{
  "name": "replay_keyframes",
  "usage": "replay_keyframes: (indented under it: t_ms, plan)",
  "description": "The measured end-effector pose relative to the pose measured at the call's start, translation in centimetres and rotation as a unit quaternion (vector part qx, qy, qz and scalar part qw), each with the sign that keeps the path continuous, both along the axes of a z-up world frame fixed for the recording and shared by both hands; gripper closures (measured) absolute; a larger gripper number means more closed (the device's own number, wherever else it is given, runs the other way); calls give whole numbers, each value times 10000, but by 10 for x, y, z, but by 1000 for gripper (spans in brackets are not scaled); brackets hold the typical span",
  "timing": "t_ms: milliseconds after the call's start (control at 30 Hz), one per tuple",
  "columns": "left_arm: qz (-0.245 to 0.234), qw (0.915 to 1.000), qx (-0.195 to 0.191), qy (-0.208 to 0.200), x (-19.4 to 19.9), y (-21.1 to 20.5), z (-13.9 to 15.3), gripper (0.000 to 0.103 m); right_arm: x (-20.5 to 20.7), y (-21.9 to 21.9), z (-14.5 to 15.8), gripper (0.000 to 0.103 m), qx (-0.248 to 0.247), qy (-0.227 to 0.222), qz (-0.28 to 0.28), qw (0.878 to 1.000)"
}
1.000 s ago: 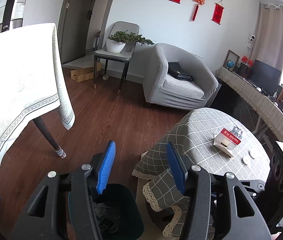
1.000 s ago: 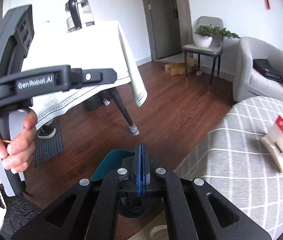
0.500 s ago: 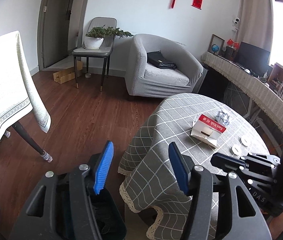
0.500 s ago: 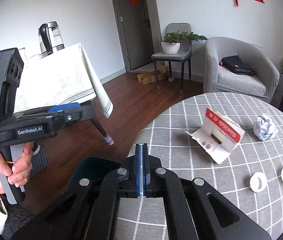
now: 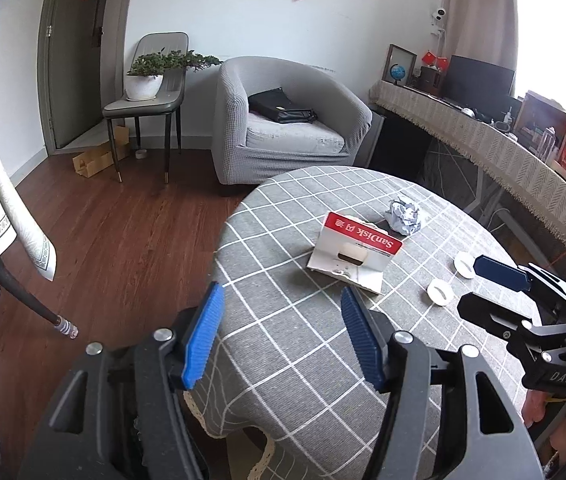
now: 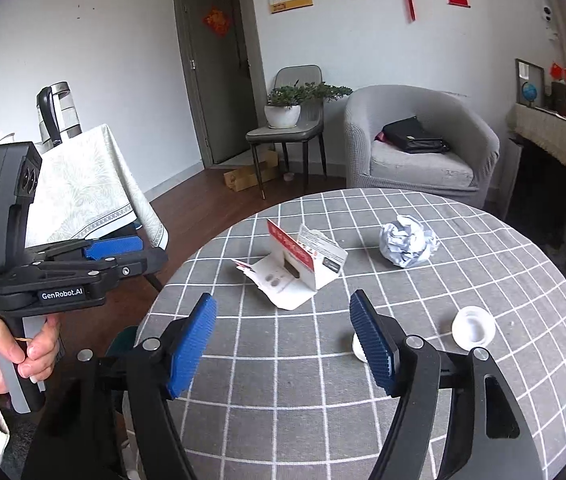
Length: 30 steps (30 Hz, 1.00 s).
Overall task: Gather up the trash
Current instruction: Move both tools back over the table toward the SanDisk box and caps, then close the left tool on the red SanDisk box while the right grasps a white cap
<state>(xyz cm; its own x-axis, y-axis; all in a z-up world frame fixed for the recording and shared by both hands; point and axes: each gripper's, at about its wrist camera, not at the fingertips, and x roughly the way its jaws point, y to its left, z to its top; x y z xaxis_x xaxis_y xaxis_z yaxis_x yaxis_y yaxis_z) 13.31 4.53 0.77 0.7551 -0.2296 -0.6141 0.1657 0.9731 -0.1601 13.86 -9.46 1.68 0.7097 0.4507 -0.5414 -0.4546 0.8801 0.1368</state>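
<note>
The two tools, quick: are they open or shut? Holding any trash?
Left tool: open, holding nothing, above the table's near edge.
Right tool: open, holding nothing, with the torn card package ahead of it.

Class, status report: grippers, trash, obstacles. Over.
Left gripper, right gripper open, empty. Paper ball, torn packet, two caps on table. Nothing blocking.
</note>
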Motion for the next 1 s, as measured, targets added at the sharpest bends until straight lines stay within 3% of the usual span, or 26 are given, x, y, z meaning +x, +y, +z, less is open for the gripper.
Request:
replay_keyframes:
  t_ms: [267,400,867,1000]
  plan:
    - [-739,9967,294,136,27,-48,-19,16,4,-49,-5,32,195,156,-369,9990]
    - [-1020,9897,994,118,38,-71,-32,13,9,-60,-6,26,58,153,-462,9988]
    - [-1238,9892,765,186,89,-78,-29,9,38,-66,-24,24,-275,595,-130,9978]
    - [-1308,9875,847,256,96,-87,-33,9,46,-70,-27,24,-49,784,46,9969]
